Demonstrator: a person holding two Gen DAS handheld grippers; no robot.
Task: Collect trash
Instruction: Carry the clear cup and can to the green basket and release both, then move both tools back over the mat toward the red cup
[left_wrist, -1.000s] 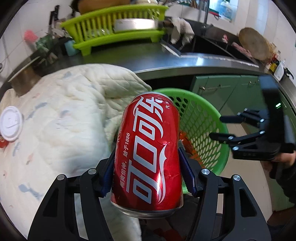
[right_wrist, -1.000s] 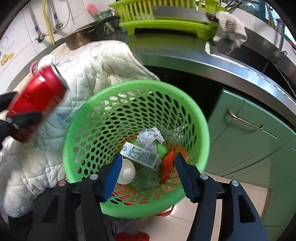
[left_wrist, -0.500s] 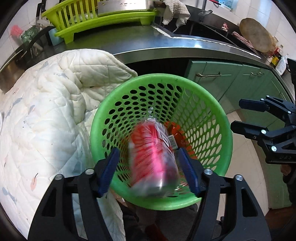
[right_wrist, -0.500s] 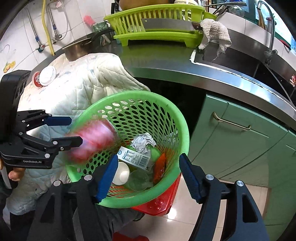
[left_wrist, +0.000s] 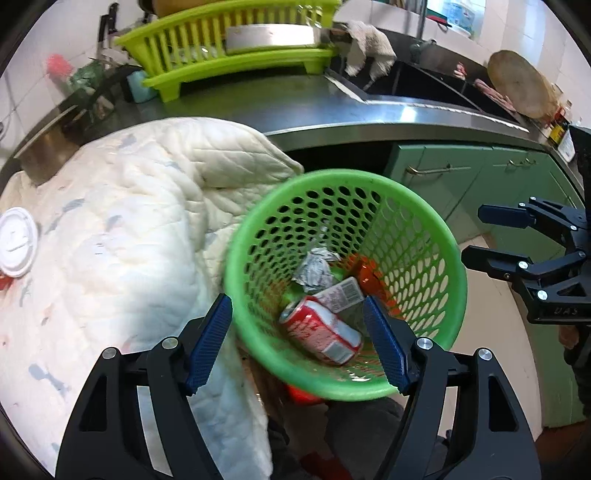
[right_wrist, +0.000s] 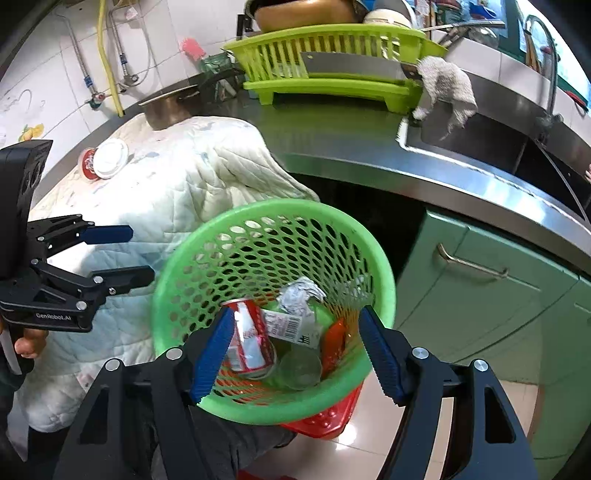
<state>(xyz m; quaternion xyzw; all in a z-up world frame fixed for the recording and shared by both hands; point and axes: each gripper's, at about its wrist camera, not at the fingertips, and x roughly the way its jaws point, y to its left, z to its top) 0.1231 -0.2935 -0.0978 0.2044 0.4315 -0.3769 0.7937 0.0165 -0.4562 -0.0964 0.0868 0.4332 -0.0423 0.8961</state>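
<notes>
A red cola can (left_wrist: 320, 329) lies on its side inside the green perforated basket (left_wrist: 417, 206), beside a crumpled paper ball (left_wrist: 314, 271) and a small carton (left_wrist: 341, 293). The can (right_wrist: 249, 341) and basket (right_wrist: 207, 254) also show in the right wrist view. My left gripper (left_wrist: 299, 343) is open and empty above the basket's near rim; it shows at the left of the right wrist view (right_wrist: 127, 254). My right gripper (right_wrist: 297, 350) is open and empty over the basket; it shows at the right of the left wrist view (left_wrist: 487, 236).
A quilted white cloth (left_wrist: 110, 221) covers the counter at left, with a white lid (left_wrist: 16, 242) on it. A lime dish rack (right_wrist: 332, 70), a pot (right_wrist: 170, 109), a sink (right_wrist: 480, 136) and green cabinets (right_wrist: 480, 288) surround. A red stool (right_wrist: 325, 417) sits under the basket.
My left gripper opened and let go of the cola can, which fell into the green basket. The left gripper then pulled back a little. The right gripper stayed open.
</notes>
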